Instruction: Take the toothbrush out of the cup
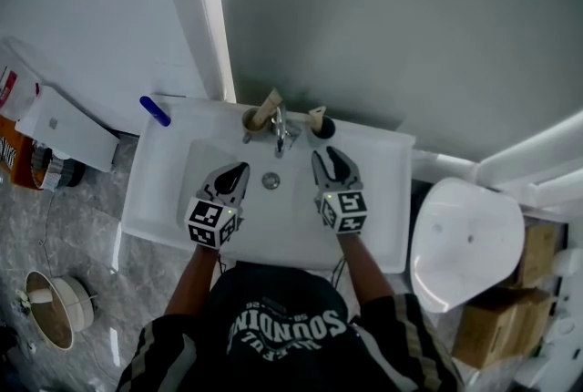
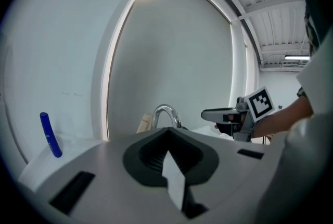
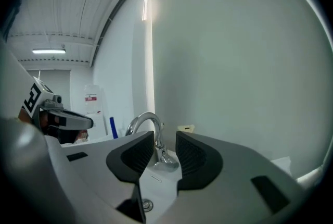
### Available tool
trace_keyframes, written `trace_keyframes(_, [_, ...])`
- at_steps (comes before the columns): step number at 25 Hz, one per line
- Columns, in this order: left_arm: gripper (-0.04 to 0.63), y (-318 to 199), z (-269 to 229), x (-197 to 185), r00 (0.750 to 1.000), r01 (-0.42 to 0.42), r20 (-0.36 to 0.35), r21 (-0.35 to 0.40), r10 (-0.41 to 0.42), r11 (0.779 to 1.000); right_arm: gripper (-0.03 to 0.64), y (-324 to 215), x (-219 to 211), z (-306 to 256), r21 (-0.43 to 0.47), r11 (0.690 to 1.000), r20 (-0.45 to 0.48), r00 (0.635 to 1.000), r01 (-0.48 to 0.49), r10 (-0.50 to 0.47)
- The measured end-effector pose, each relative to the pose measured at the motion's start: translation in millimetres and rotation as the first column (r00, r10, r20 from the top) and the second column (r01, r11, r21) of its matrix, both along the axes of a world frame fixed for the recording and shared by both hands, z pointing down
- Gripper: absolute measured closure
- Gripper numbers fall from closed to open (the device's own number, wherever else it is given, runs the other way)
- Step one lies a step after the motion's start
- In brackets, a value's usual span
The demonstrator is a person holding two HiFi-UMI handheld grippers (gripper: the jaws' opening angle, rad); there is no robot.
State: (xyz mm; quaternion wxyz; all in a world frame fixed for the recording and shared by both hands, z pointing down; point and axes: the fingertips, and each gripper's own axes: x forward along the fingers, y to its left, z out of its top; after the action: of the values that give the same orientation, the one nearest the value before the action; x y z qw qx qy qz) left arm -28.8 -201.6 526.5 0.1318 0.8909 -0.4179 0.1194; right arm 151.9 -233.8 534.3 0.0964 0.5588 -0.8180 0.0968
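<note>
2 grippers low centre, over 1 white sink (image 1: pixel 164 190). Left gripper (image 1: pixel 239 170) jaws pressed together, empty. Right gripper (image 1: pixel 328 153) jaws parted, nothing between. 1 drain (image 1: pixel 271 180), 1 faucet (image 1: pixel 281 129) above them. Behind faucet, 2 cups: left cup (image 1: pixel 250 119) holds beige toothbrush (image 1: pixel 268 107), leaning right; dark right cup (image 1: pixel 323 127) holds small beige piece (image 1: pixel 316 115). 1 blue stick (image 1: pixel 155 110) at sink's upper-left corner. 1 toilet (image 1: pixel 465 244) at right.
</note>
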Motion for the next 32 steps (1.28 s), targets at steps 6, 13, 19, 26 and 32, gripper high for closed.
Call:
trace_keyframes(6, [0.597, 2, 9, -31, 0.998, 0.062, 0.003, -0.025, -0.062, 0.998, 0.506, -49, 5, 30, -0.069, 0.998, -0.085, 0.996, -0.014, 0.008])
trace_keyframes(13, [0.597, 7, 18, -64, 0.99, 0.14, 0.01, -0.047, -0.14, 0.989, 0.506, -96, 19, 65, -0.135, 0.987, -0.162, 0.985, -0.083, 0.061])
trace_keyframes(19, [0.597, 7, 18, -78, 0.984, 0.178, 0.008, -0.047, -0.178, 0.983, 0.506, -112, 24, 90, -0.22, 0.97, -0.166, 0.984, -0.103, 0.067])
trace_keyframes(26, [0.597, 6, 18, -75, 0.986, 0.165, 0.006, -0.047, -0.164, 0.985, 0.584, -109, 31, 72, -0.16, 0.98, -0.177, 0.98, -0.12, 0.091])
trace_keyframes(32, [0.597, 5, 17, -59, 0.993, 0.118, -0.003, -0.042, -0.118, 0.992, 0.617, -101, 34, 56, -0.139, 0.986, -0.163, 0.984, -0.093, 0.07])
